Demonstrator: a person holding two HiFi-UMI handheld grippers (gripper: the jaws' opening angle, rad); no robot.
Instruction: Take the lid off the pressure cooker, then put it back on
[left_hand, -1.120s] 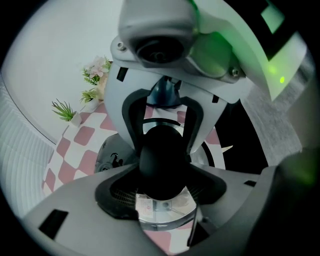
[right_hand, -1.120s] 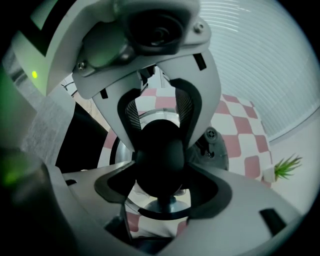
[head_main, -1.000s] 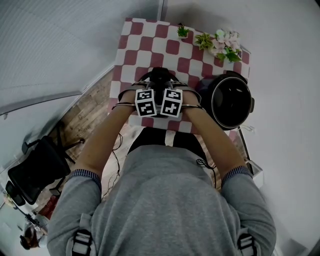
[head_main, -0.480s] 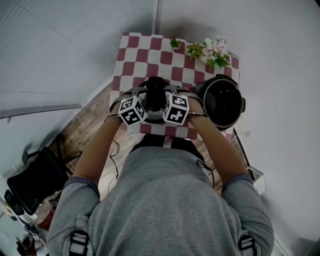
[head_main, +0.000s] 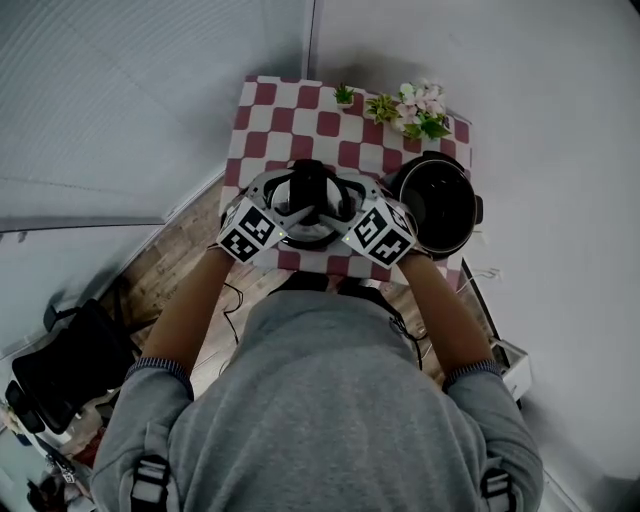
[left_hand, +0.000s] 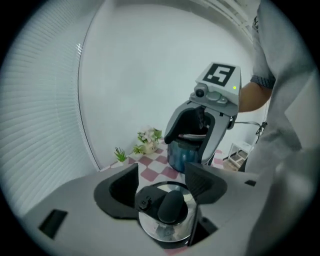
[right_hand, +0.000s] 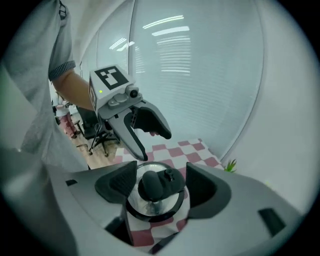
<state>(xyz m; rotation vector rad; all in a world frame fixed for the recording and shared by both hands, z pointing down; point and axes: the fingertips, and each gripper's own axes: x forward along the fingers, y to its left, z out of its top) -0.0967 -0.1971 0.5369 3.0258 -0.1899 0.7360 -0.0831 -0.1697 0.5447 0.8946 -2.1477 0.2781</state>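
**A:** Lid status?

**B:** Lid (head_main: 310, 198) is off and in the air over the counter's (head_main: 290, 112) near edge, knob up.

**A:** Grippers?

**B:** Left hand-held gripper (left_hand: 164, 181) and right hand-held gripper (right_hand: 159, 181) face each other. Each has its jaws set wide, clamped on the lid's rim. Right jaws just closed in slightly, with the lid between them.

**A:** Pot?

**B:** Pressure cooker (head_main: 440, 205) is open. It stands on the counter just right of the lid, flowers (head_main: 418, 103) behind it.
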